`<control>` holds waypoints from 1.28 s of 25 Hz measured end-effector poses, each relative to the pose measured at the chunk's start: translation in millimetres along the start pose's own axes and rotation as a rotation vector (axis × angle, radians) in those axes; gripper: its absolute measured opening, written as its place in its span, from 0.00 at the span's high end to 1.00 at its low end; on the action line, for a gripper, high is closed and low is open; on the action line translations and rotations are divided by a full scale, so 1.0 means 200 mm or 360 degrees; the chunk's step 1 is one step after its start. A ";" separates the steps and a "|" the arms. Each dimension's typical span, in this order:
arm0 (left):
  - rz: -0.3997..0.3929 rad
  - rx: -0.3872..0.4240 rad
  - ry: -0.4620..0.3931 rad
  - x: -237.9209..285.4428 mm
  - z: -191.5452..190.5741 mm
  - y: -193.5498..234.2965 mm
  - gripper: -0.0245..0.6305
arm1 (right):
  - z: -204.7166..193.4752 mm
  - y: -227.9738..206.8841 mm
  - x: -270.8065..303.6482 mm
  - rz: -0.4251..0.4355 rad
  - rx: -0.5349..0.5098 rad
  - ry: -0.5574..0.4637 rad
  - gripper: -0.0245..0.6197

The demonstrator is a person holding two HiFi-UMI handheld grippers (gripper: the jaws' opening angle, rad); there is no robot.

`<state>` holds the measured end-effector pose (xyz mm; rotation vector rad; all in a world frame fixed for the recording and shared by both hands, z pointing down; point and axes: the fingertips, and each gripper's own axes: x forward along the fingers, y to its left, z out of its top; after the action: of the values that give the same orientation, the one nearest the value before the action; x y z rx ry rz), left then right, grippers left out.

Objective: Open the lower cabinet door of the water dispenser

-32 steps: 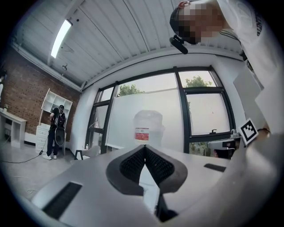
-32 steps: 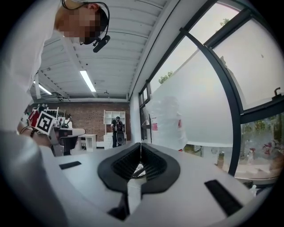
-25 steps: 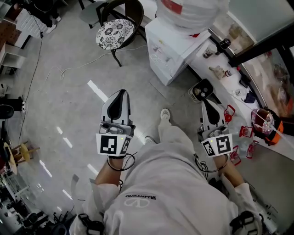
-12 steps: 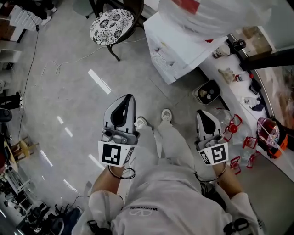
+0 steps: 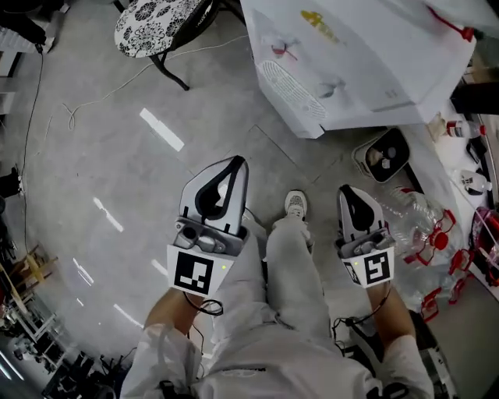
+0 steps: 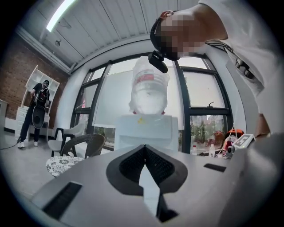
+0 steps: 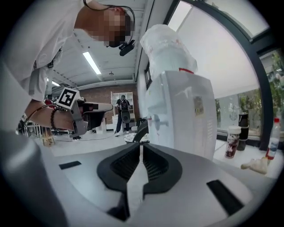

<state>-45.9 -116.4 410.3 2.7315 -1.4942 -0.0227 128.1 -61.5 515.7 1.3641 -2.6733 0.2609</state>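
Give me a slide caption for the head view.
Left gripper and right gripper, both shut, held short of the water dispenser.

Setting: open loft-style workspace. Evidence: brick wall (image 6: 15,84), strip ceiling light (image 6: 62,13), tall windows (image 6: 202,97), cable (image 5: 109,93) across grey floor (image 5: 93,179), water dispenser (image 5: 351,62).

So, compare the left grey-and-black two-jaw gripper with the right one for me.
The left gripper hangs over bare grey floor; the right gripper hangs beside clear red-handled bottles. The left gripper's view has the white water dispenser dead ahead; the right gripper's view has it off to the right. Shared: both have jaws shut on nothing, and neither touches the dispenser.
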 end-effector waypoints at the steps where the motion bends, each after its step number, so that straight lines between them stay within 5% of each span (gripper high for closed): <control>1: 0.0001 0.0006 -0.0002 0.03 -0.13 0.02 0.96 | -0.12 -0.02 0.05 -0.0011 -0.0001 -0.0005 0.93; 8: -0.0082 -0.0014 -0.0096 0.26 -0.80 0.08 0.96 | -0.77 -0.17 0.31 -0.0105 -0.0014 -0.0039 0.75; 15: -0.0130 -0.0039 -0.0121 0.34 -1.12 0.17 0.96 | -1.24 -0.34 0.54 -0.0138 -0.0012 0.0060 0.63; 28: -0.0093 -0.0057 -0.0109 0.28 -1.32 0.31 0.96 | -1.32 -0.42 0.74 -0.0196 -0.0082 -0.0044 0.63; 32: -0.0099 -0.0050 -0.0112 0.26 -1.34 0.31 0.96 | -1.34 -0.28 0.73 -0.0094 -0.0164 -0.0034 0.69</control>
<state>-62.4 -188.5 680.3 2.7792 -1.4112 -0.1436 98.2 -153.0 809.9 1.4192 -2.6183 0.1011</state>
